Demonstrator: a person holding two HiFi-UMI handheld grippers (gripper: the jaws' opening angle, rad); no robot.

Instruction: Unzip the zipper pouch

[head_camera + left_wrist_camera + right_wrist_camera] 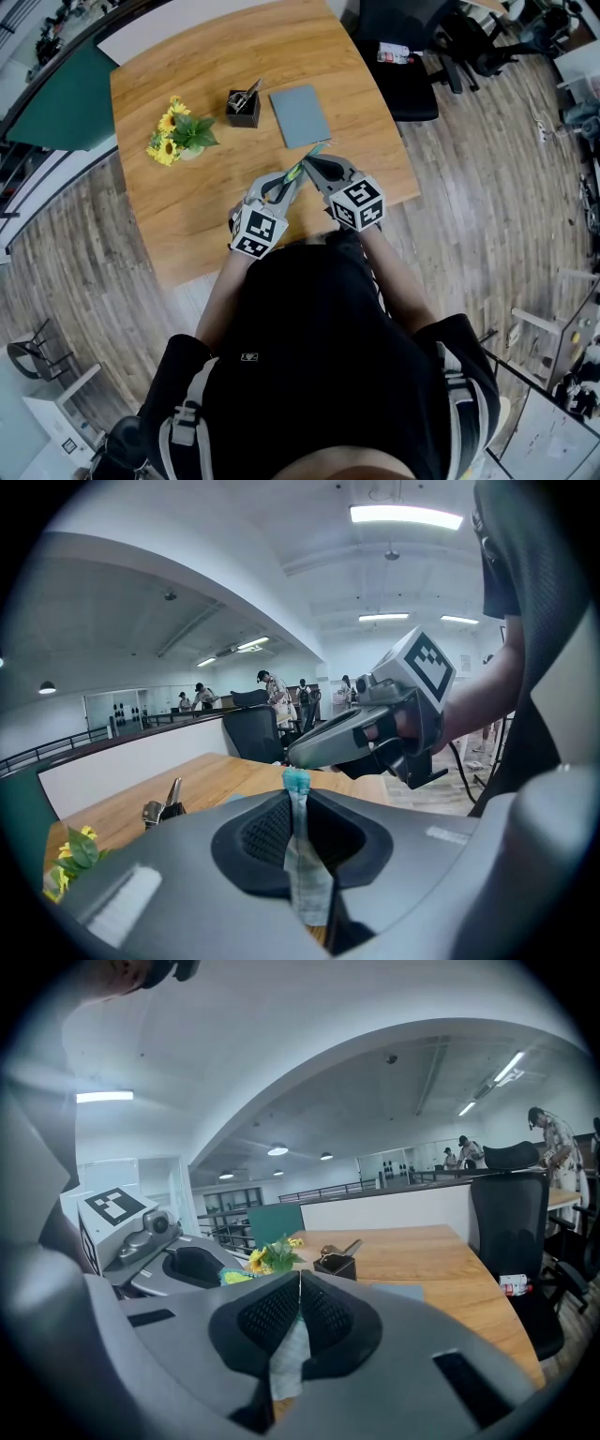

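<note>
Left hand-held gripper (287,184), centre of the head view: clenched on the zipper pouch (302,860), teal end poking up past the pads. Pouch is off the worktop (187,216), strung between your two tools above its near edge. Right hand-held gripper (315,167), just right of it: pinched tight on a pale bit of the same pouch, tab or fabric, can't tell. Both grips look set. No open gap shows, so you likely have the whole zip pull left.
</note>
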